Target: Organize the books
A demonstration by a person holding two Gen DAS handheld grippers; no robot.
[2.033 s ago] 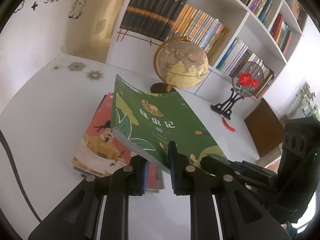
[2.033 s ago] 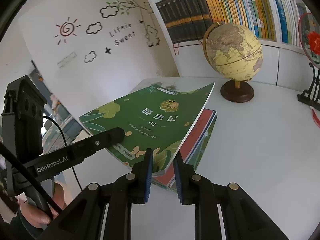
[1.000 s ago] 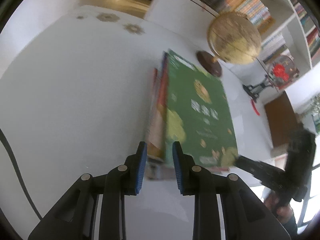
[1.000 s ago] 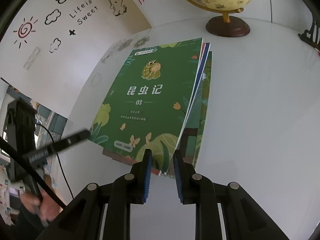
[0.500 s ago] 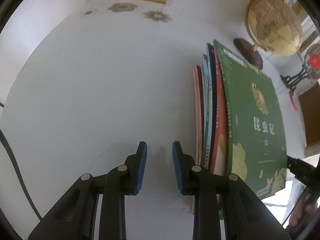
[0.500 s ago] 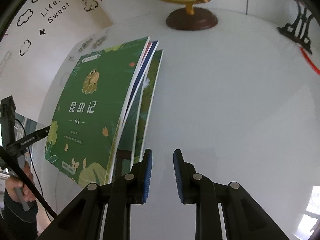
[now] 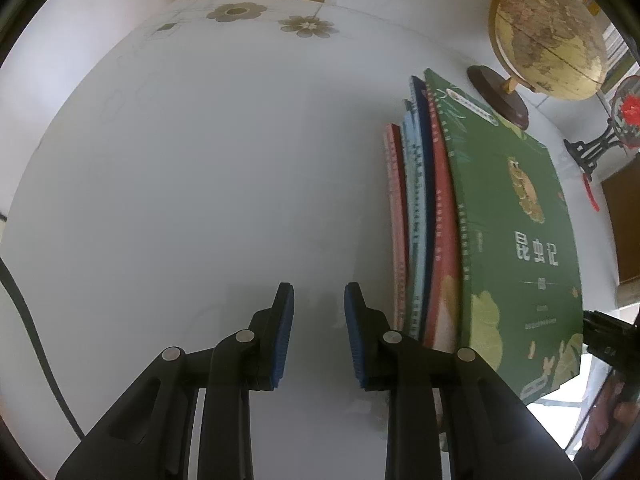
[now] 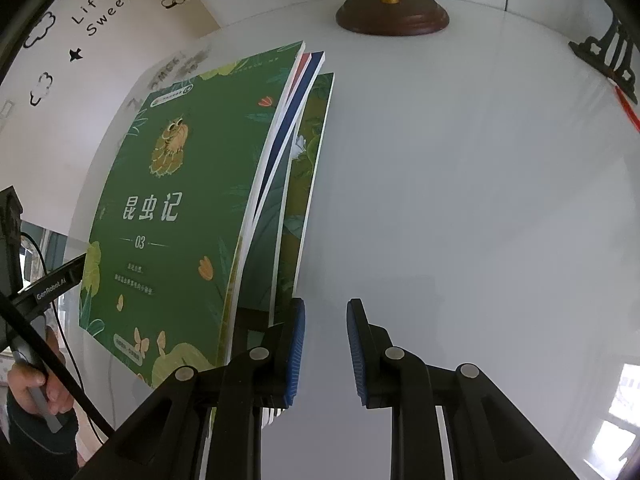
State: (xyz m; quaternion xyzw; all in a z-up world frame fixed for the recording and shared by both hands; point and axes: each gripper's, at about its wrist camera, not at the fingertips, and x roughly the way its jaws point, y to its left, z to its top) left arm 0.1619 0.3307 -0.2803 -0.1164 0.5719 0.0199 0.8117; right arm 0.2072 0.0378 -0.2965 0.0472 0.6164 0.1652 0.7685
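Note:
A green book (image 7: 512,220) with an insect on its cover lies on top of a stack of thin books (image 7: 416,216) on the white table (image 7: 200,160). My left gripper (image 7: 319,292) points down at bare table just left of the stack's spines, jaws a narrow gap apart with nothing between them. In the right wrist view the green book (image 8: 172,200) tops the stack (image 8: 304,168). My right gripper (image 8: 326,308) hangs just right of it, slightly open and empty, its left finger (image 8: 294,344) close to the lowest book's corner.
A globe (image 7: 548,36) on a wooden base (image 8: 392,14) stands behind the stack. A black fan stand (image 8: 608,56) with a red ornament (image 7: 632,108) sits at the far right. A hand (image 8: 32,388) holds the other gripper beyond the table's near edge.
Two seconds ago both grippers held the green book above the stack. It now lies flat on the stack, and the grippers have let go, tilted down and moved to either side.

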